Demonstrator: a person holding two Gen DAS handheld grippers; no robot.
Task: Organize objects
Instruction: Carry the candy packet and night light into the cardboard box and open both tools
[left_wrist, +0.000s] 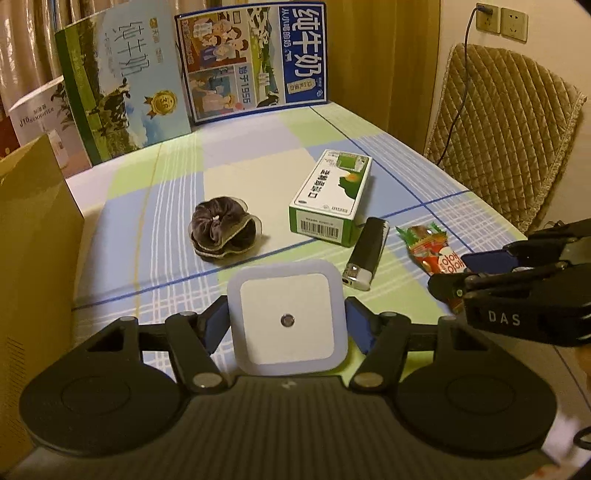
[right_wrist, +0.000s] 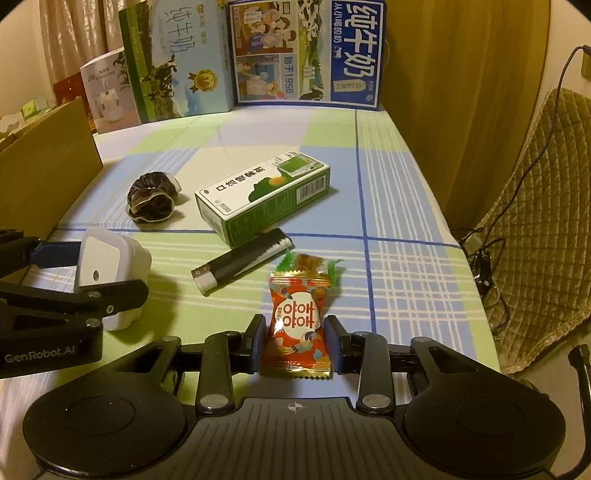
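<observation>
My left gripper (left_wrist: 287, 320) is shut on a white square night light (left_wrist: 287, 317), its blue pads pressed against both sides; the same light (right_wrist: 105, 271) shows at the left of the right wrist view. My right gripper (right_wrist: 294, 341) holds a red candy packet (right_wrist: 297, 321) between its fingers, which touch the wrapper's two edges low over the cloth. From the left wrist view the candy (left_wrist: 430, 251) lies under the right gripper (left_wrist: 491, 260). A black and white lighter (right_wrist: 242, 264), a green and white box (right_wrist: 262, 195) and a dark scrunchie (right_wrist: 151, 201) lie on the checked tablecloth (right_wrist: 402, 177).
Two large milk cartons (left_wrist: 255, 59) (left_wrist: 125, 85) and a humidifier box (left_wrist: 37, 114) stand along the far edge. A cardboard box (left_wrist: 33, 236) rises at the left. A quilted chair (left_wrist: 506, 125) and cables sit past the table's right edge.
</observation>
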